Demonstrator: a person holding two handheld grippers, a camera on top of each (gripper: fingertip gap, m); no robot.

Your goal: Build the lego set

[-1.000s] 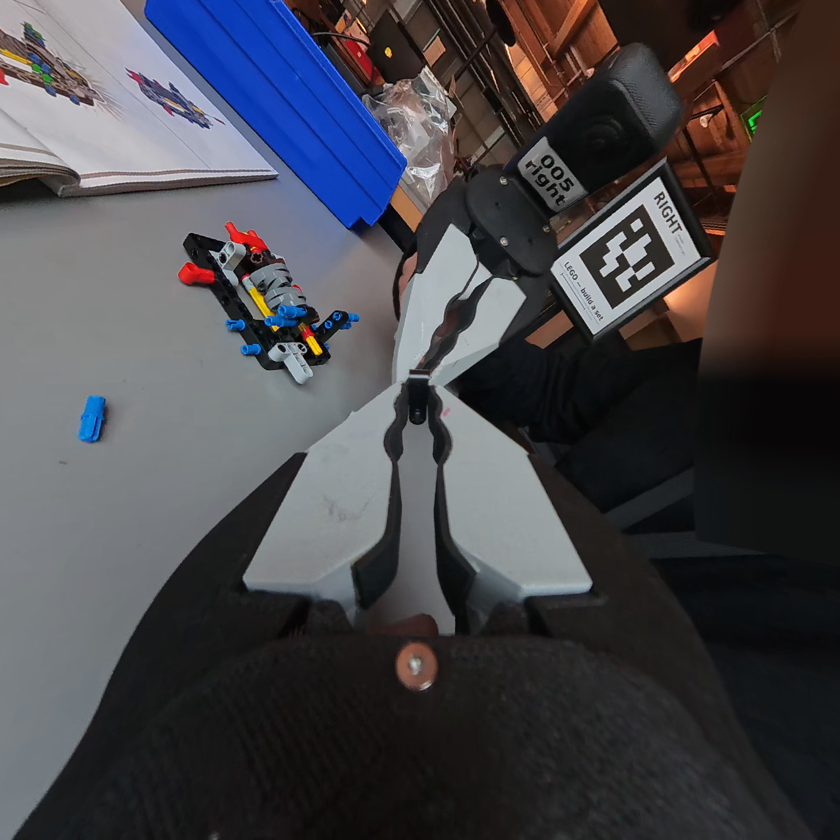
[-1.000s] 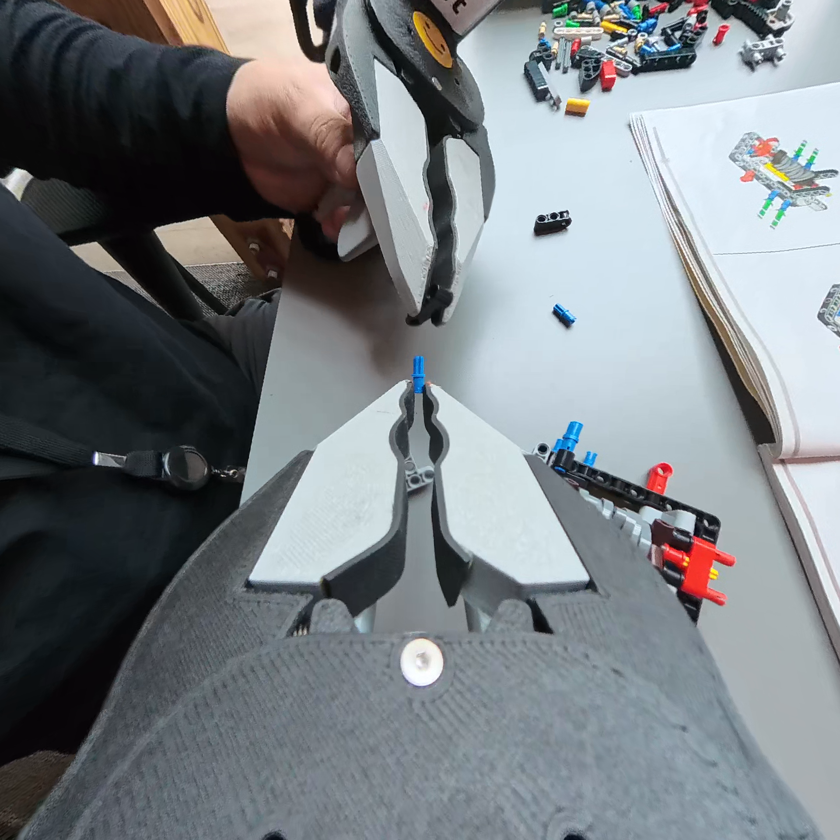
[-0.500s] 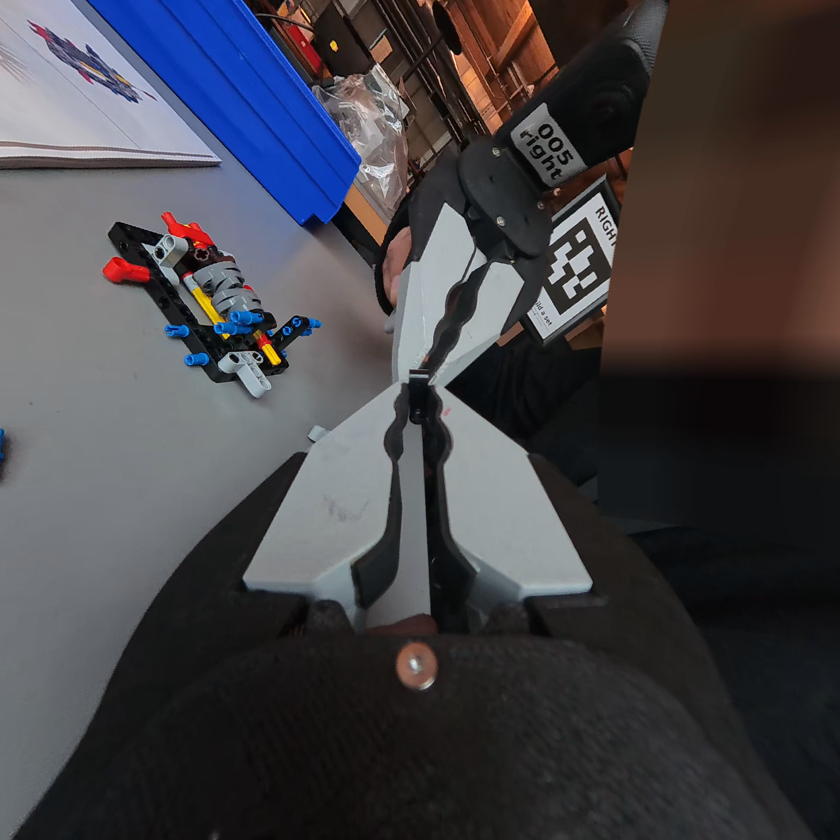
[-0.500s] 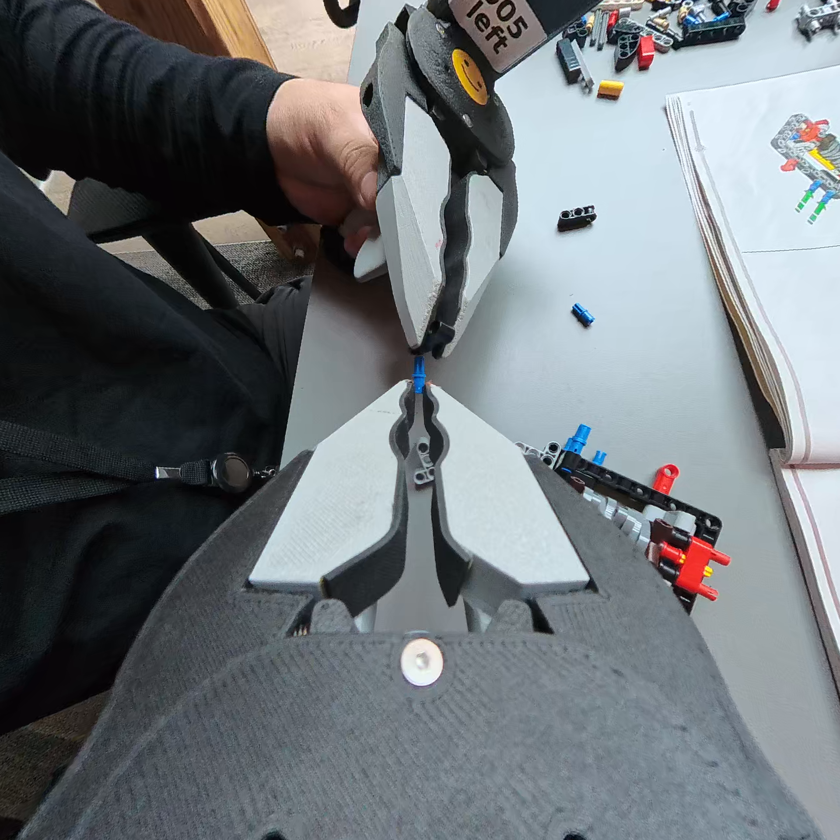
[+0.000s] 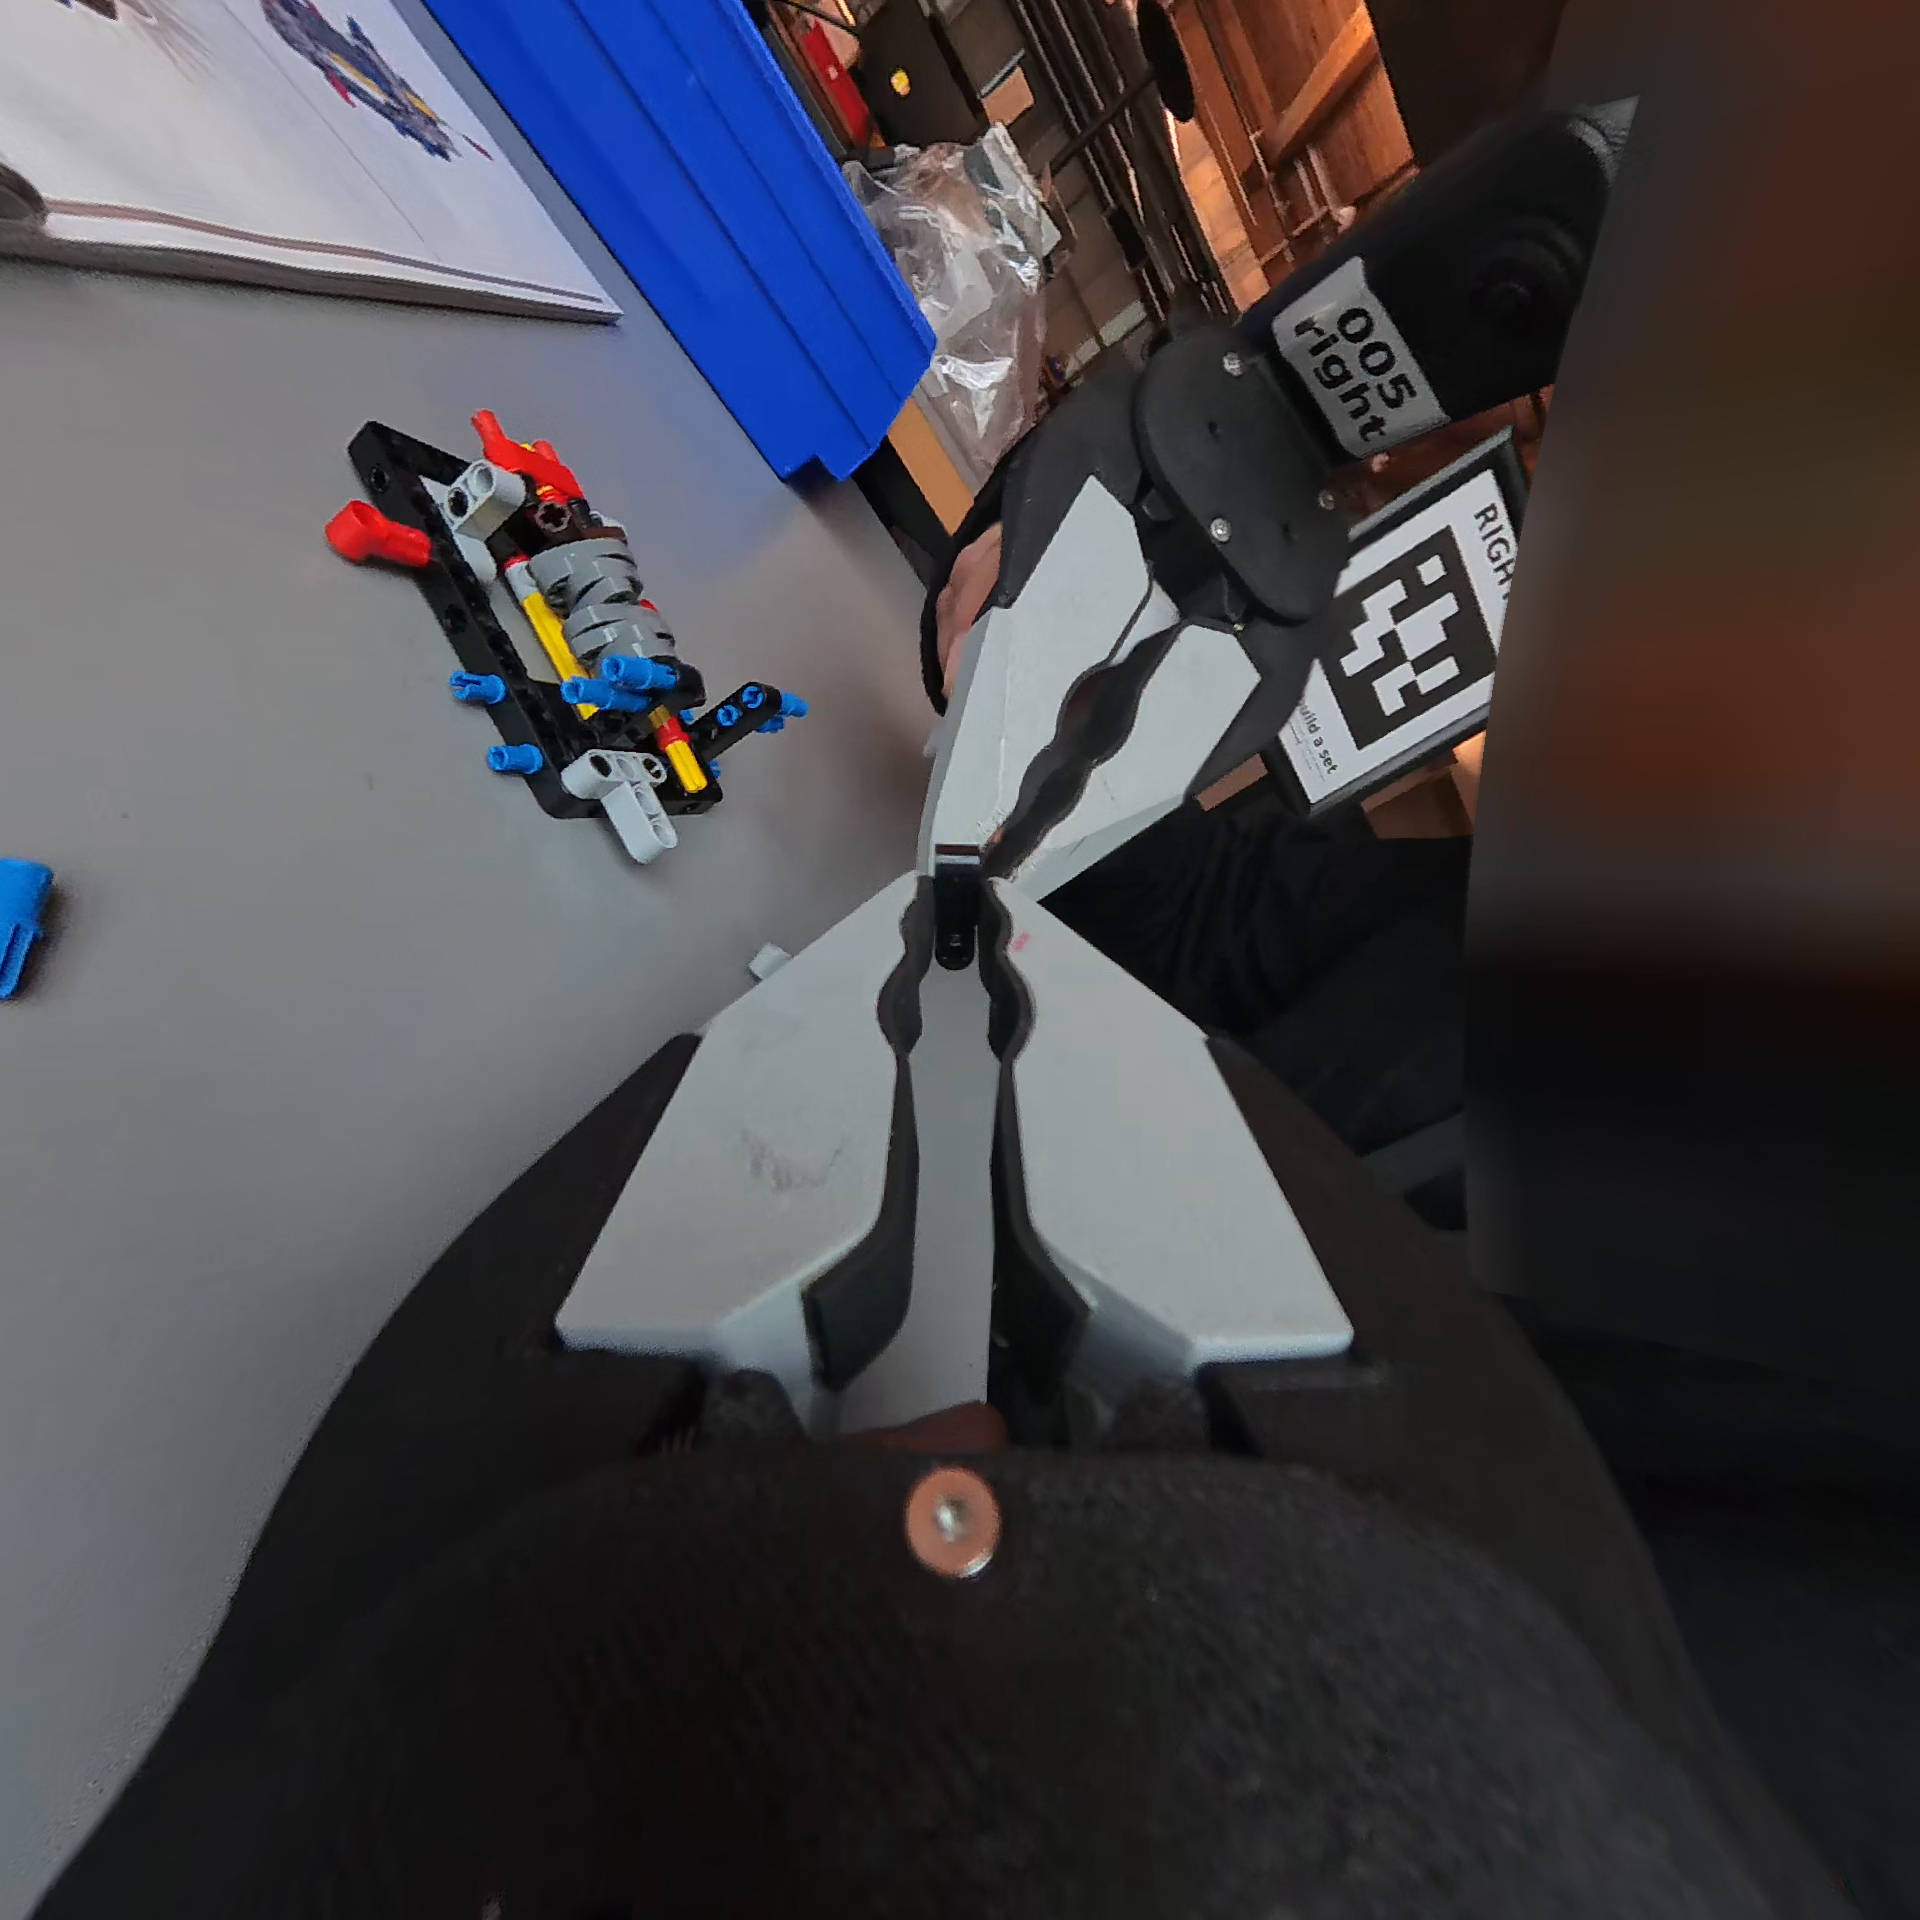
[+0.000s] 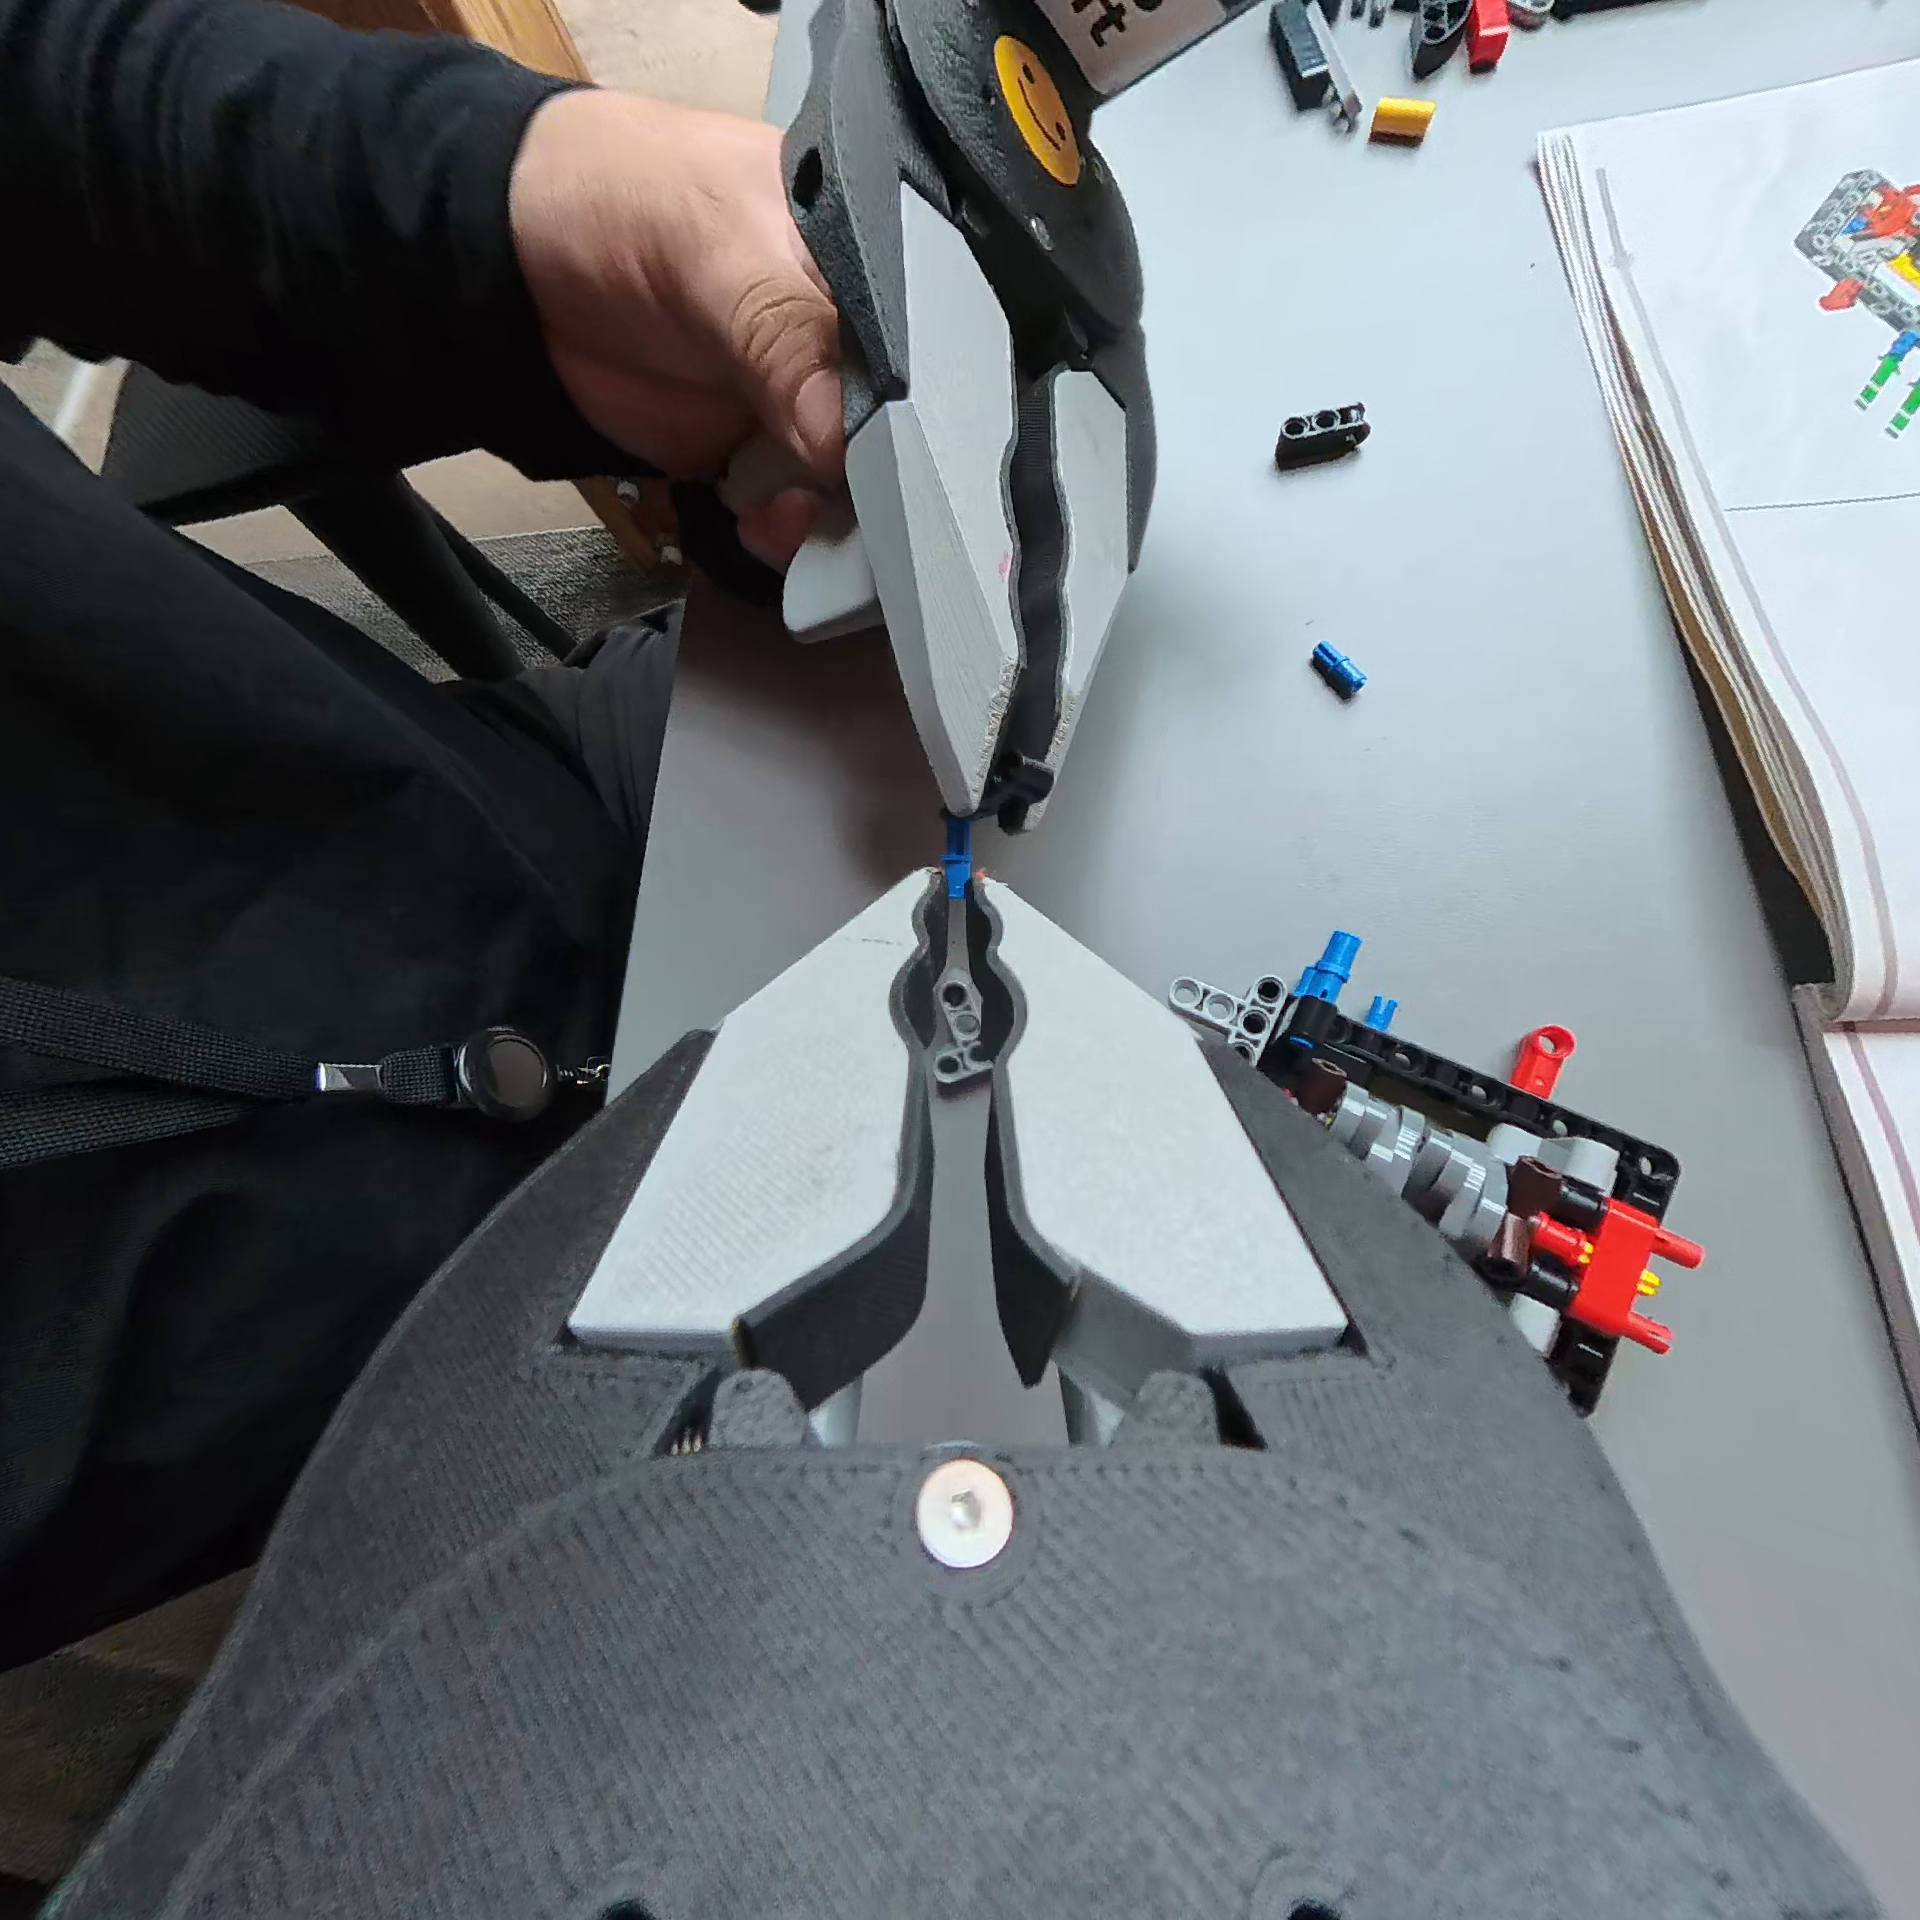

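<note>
The gap seen a second ago has been closed: the blue pin (image 6: pixel 956 854), pinched in the narrow jaws of the right gripper (image 6: pixel 954 883), is now met tip to tip by the black beam (image 5: pixel 954 906) clamped in the left gripper (image 5: pixel 954 888), above the table's (image 6: pixel 1455 779) near edge. Insertion is judged imminent. The pin's long axis is pointed along the fingers, toward the beam's end hole.

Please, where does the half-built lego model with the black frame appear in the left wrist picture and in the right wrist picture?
Left wrist view: the half-built model lies on the grey table, upper left, left of the gripper tips.
Right wrist view: it lies at the right, beside the right gripper's finger, partly hidden by the gripper body.
Shared landmark: the open instruction booklet.
</note>
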